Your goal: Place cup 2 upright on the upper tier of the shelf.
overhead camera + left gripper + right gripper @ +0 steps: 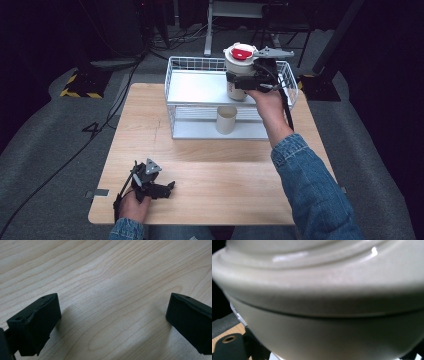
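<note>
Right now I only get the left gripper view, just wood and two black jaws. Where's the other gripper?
Observer: The right gripper is up at the white wire rack, closed around a cream canister over the top shelf.
Operator: Does the canister have a lid?
Observer: Yes, cream with a red centre.
Operator: Is anything else in the rack?
Observer: A cream cup stands open on the lower shelf.
Operator: And where's my gripper?
Observer: The left gripper lies near the table's front left edge, open.

Wide-apart left gripper (111,322) over wooden table (107,277)
</note>
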`<state>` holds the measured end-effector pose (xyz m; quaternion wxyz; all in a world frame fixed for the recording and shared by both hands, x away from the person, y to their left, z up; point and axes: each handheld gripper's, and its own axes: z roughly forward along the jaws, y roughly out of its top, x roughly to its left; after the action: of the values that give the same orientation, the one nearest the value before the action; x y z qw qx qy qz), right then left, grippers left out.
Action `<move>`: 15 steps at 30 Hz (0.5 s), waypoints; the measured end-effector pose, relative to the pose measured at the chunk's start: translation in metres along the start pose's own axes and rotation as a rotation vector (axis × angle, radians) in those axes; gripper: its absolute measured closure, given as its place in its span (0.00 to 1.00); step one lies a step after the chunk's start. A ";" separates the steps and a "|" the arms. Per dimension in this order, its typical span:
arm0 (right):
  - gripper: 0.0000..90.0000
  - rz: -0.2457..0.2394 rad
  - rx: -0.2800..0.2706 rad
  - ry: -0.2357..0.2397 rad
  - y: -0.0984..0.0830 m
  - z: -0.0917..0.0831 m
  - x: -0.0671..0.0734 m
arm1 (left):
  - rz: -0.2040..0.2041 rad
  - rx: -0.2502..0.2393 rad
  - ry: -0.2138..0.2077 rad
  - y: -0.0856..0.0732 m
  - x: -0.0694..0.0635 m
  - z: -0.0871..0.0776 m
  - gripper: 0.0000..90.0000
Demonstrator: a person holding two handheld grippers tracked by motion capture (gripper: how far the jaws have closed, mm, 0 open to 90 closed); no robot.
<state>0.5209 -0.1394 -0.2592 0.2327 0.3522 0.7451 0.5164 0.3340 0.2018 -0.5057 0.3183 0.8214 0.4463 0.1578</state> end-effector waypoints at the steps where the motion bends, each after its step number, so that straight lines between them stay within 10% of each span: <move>1: 0.14 0.010 -0.003 0.002 -0.001 0.001 -0.001 | 0.000 0.000 0.000 0.000 0.000 0.000 0.00; 15: 0.13 0.062 0.006 -0.010 -0.007 0.014 -0.011 | 0.000 0.000 0.001 0.000 0.000 0.000 0.00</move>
<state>0.5353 -0.1411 -0.2712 0.2193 0.3786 0.7340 0.5194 0.3340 0.2018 -0.5057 0.3182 0.8213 0.4464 0.1580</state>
